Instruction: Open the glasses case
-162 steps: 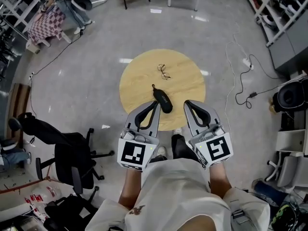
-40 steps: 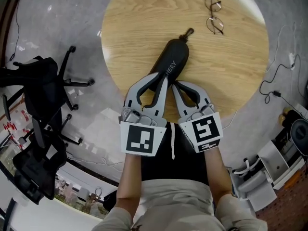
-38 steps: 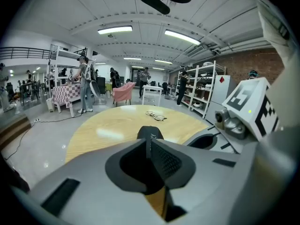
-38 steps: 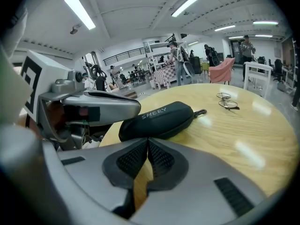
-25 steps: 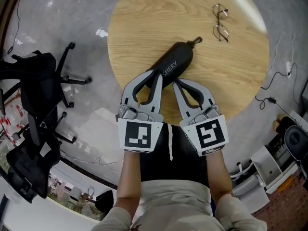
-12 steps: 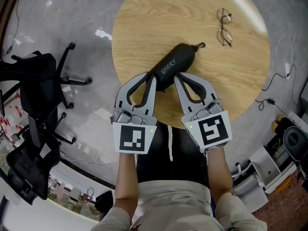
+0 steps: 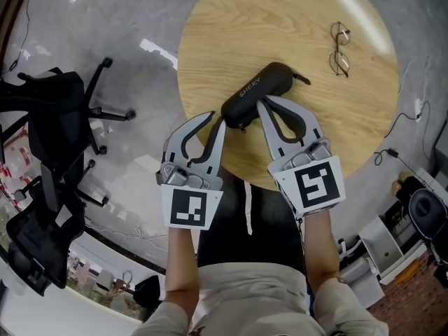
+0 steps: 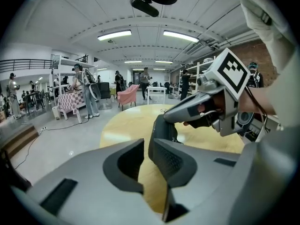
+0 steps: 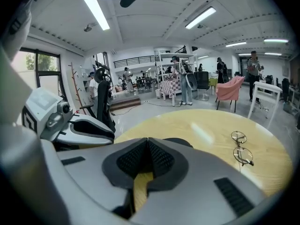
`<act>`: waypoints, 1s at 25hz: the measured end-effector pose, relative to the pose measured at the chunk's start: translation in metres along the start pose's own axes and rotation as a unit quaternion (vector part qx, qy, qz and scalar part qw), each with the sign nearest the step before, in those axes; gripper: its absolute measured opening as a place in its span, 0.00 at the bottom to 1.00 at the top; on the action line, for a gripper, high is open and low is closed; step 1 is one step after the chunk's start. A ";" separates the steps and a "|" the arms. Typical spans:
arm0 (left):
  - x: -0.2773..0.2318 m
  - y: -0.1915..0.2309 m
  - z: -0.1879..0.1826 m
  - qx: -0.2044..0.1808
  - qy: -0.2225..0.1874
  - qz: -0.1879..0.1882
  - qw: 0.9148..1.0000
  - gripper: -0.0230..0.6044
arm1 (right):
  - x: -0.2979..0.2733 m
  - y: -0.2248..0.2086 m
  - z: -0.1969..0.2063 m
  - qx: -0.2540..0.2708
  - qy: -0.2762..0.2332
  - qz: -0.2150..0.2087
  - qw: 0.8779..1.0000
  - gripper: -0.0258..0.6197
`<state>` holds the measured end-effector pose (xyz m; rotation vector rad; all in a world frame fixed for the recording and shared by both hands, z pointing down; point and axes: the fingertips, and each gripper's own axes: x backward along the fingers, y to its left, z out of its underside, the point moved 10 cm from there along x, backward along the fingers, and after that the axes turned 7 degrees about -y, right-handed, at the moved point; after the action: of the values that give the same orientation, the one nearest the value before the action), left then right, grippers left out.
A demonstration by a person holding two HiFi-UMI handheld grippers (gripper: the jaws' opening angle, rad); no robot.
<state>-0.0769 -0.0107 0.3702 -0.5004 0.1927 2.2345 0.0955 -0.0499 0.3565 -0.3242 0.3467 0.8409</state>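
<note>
resting my closed right gripper against the black glasses case, which lies still shut near the round wooden bench's front edge. my left gripper, all but closed on nothing, sits by its end. the opening itself is all left.

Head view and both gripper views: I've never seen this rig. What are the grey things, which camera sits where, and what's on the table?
No robot: a person holds a two-jaw gripper in each hand. The head view looks down from their head; each gripper view rides on one gripper, along its jaws. On the round wooden table lie a black glasses case and, apart, wire glasses. The left gripper is shut and empty beside the case's end. The right gripper is shut, tips at the case; whether it pinches anything, I cannot tell.
</note>
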 end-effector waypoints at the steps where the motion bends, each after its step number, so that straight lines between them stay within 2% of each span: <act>1: 0.000 0.001 0.001 0.003 0.003 0.007 1.000 0.14 | -0.001 -0.001 0.000 0.005 0.001 0.000 1.000 0.07; 3: 0.000 0.002 0.004 0.005 0.010 0.021 1.000 0.25 | -0.005 -0.002 -0.001 0.012 0.002 0.000 1.000 0.07; 8: -0.002 0.006 0.006 0.004 0.009 0.046 0.999 0.31 | -0.013 -0.002 -0.006 0.017 0.002 0.002 1.000 0.07; 11: -0.004 0.002 0.010 0.009 0.015 0.070 0.997 0.45 | -0.016 -0.004 -0.007 0.016 0.003 0.002 1.000 0.07; 18: -0.024 -0.003 0.016 0.012 0.013 0.071 0.997 0.52 | -0.022 -0.005 -0.012 0.011 -0.002 -0.001 1.000 0.07; 25: -0.046 0.000 0.021 -0.025 0.036 0.064 0.997 0.57 | -0.028 -0.007 -0.015 0.003 -0.005 -0.007 1.000 0.07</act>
<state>-0.0563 -0.0366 0.4086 -0.6124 0.2118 2.3519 0.0810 -0.0787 0.3561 -0.3168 0.3367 0.8282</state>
